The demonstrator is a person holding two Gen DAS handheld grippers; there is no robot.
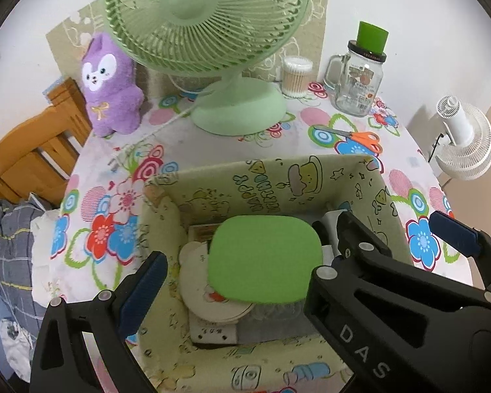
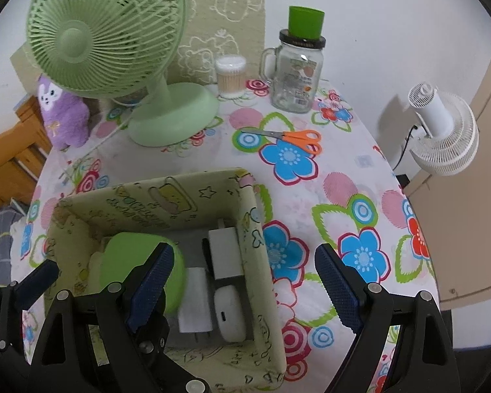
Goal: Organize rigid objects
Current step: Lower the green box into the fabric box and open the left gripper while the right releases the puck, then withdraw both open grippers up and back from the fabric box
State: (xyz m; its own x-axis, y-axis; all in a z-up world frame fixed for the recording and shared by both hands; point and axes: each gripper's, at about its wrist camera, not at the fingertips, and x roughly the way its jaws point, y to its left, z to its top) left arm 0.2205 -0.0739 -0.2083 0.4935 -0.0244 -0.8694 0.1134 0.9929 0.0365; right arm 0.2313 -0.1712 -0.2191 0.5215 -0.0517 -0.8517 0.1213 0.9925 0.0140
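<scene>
The left gripper [image 1: 242, 285] pointed steeply downward with its jaws spread wide and nothing between the pads. One blue-padded finger [image 1: 144, 290] sat low at the left of its own view. The right gripper [image 2: 245, 290] was tilted down the same way, jaws wide apart and empty, with blue ribbed pads [image 2: 338, 290] facing each other. It stood just right of the left gripper's fingers, its black frame crossing the left wrist view.
</scene>
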